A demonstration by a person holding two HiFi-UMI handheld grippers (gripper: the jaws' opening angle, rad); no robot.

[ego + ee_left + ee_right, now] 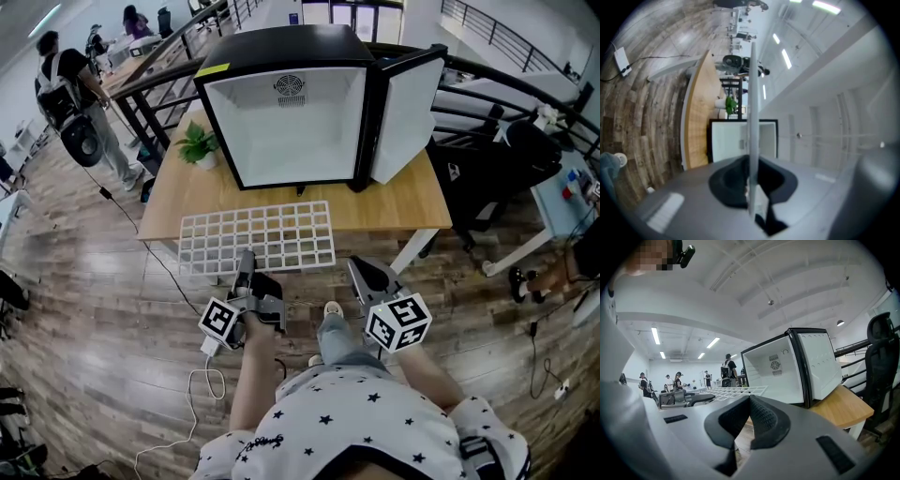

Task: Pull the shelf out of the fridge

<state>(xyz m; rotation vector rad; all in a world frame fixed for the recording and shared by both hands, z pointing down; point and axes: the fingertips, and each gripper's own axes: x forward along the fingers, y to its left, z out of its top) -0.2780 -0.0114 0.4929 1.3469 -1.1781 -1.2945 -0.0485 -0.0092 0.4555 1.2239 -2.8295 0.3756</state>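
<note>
Just in front of the open fridge (286,122), the white wire shelf (258,236) lies out over the wooden table's (405,204) near edge, its front rim clamped in the left gripper's (246,265) nearly closed jaws, while the right gripper (362,272) beside it has its jaws together on nothing.

Bright, even light from ceiling strip lights (655,335); shadows soft. White inside of the fridge (286,122) is nearly blown out. I note strong fisheye bending in every view and a black vignette round both my gripper views. Left gripper view is soft throughout; near foreground blurs in both. Head view is sharp.
</note>
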